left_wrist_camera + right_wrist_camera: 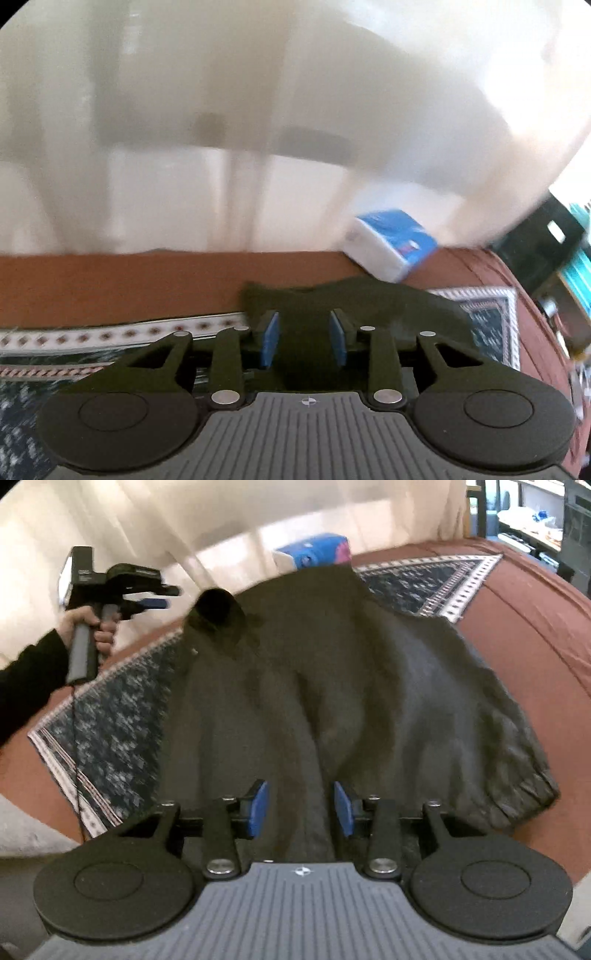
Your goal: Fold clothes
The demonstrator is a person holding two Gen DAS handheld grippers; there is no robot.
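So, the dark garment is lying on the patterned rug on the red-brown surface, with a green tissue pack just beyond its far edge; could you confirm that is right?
Not quite: the tissue pack is blue and white, not green. The rest holds: the dark garment lies on the patterned rug on the red-brown surface, the pack just beyond its far edge. The right wrist view shows it; the left wrist view confirms the colour.

- A blue-and-white tissue pack (391, 243) lies at the far edge of the rust-brown surface (110, 284).
- A dark blue patterned rug (110, 716) with a pale, diamond-dotted border covers part of that surface.
- Pale curtains (221, 92) hang behind.
- Shelving (532, 513) stands at far right, blurred.
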